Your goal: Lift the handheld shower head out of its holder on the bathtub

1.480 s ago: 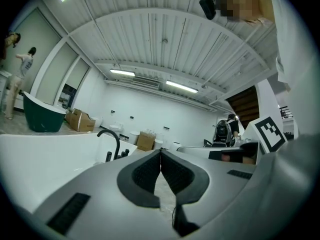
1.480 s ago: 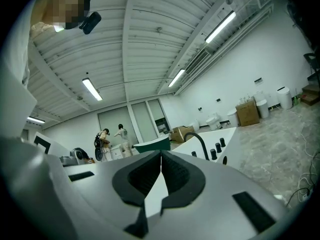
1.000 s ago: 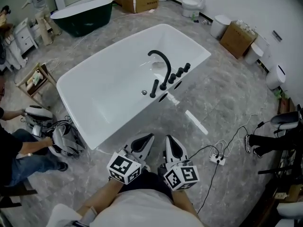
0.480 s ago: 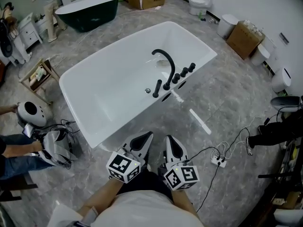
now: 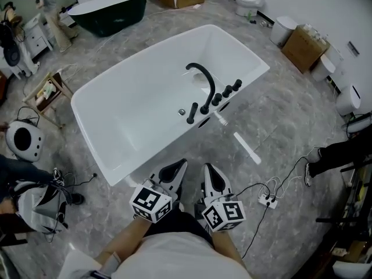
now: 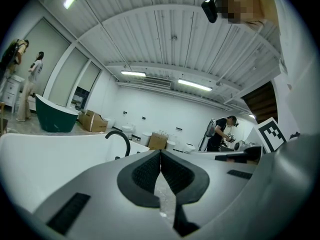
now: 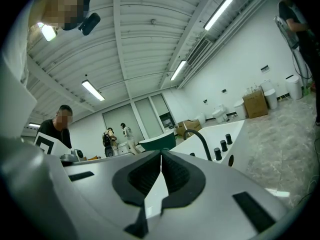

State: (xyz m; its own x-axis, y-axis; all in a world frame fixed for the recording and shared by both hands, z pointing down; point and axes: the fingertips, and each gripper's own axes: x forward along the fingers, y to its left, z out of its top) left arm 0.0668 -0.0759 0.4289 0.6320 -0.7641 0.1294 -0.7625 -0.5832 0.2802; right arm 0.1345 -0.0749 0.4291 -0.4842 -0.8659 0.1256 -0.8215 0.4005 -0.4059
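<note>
Handheld shower head (image 5: 191, 113) is standing upright in its holder on the near rim of the white bathtub (image 5: 133, 109) in the head view, at the left end of a row of black fittings; the curved spout (image 5: 209, 86) is arching over the basin just beside it, and the round knobs (image 5: 227, 92) are lining up to its right. The left gripper (image 5: 176, 171) and the right gripper (image 5: 210, 174) are hovering side by side low in the frame, over the grey marbled floor, both pointing toward the tub and both well apart from the fittings; nothing is touching the shower head.

In the left gripper view, the left gripper (image 6: 160, 154) is keeping its jaws pressed together with nothing between the pads; the bathtub (image 6: 45, 154) is filling the left side, with the spout (image 6: 125, 140) rising over its edge; the shower head is not clearly showing here.

In the right gripper view, the right gripper (image 7: 161, 156) is likewise holding its jaws closed on nothing; the bathtub (image 7: 212, 139) is lying ahead and to the right, with the spout (image 7: 200, 136) and the knobs (image 7: 222, 145) standing on its rim; the gripper's body is hiding the place where the shower head stands.
</note>
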